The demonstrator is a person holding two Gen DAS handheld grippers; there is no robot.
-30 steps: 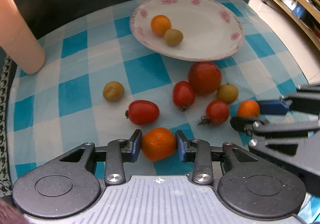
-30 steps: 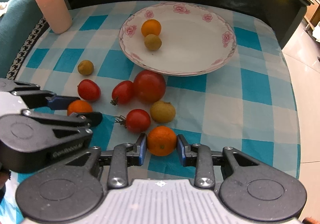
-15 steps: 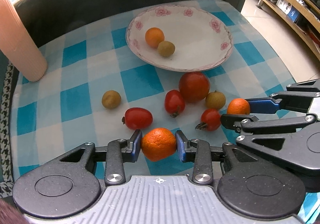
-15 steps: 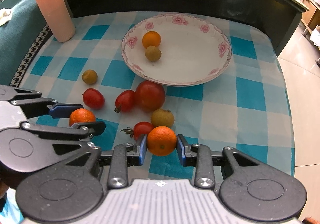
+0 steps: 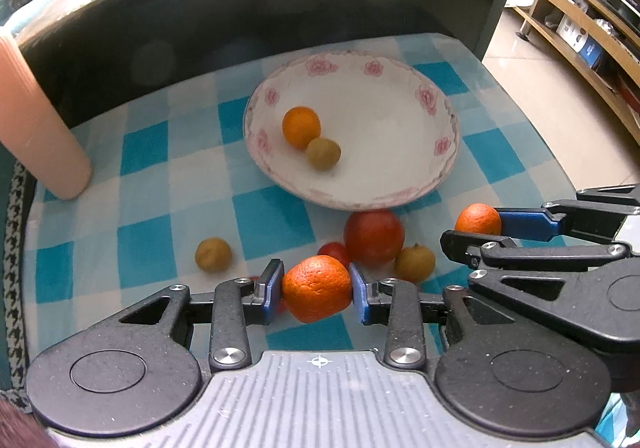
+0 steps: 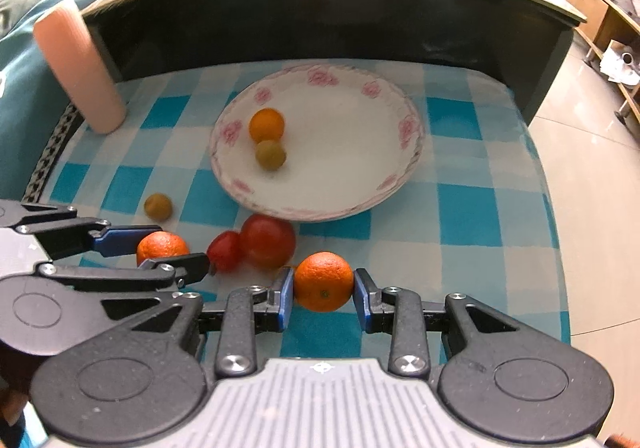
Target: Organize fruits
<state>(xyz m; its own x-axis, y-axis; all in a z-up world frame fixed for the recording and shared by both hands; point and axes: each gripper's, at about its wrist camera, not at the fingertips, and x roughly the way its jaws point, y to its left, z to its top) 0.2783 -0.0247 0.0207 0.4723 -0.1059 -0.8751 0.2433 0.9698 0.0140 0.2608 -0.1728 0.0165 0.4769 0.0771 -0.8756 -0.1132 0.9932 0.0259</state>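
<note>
Two oranges were held, one per gripper. The left gripper (image 5: pixel 316 290) had its jaws pinched onto the rough-skinned orange (image 5: pixel 316 288), the blue pads (image 5: pixel 271 290) pressed against its two sides, the gap no wider than the fruit. The right gripper (image 6: pixel 323 290) gripped the smooth orange (image 6: pixel 324 282) in the same way, pads flat on both flanks, and it appeared lifted off the checked cloth (image 6: pixel 472 208) covering the counter.

Ahead of both sets of jaws sat the flowered plate (image 5: pixel 436 152), with a small orange (image 5: pixel 301 127) and a yellowish-brown fruit (image 5: pixel 323 153) touching each other inside it. Between the plate and the left jaws lay a large red tomato (image 5: pixel 374 236), with a smaller tomato (image 5: pixel 334 250) partly hidden behind the held orange and a brownish fruit (image 5: pixel 415 262) just right of it. Another brownish fruit (image 5: pixel 213 254) lay apart, ahead and to the left of the left jaws. A pink cylinder (image 5: pixel 40 128) stood far left, near the cloth's back edge.
</note>
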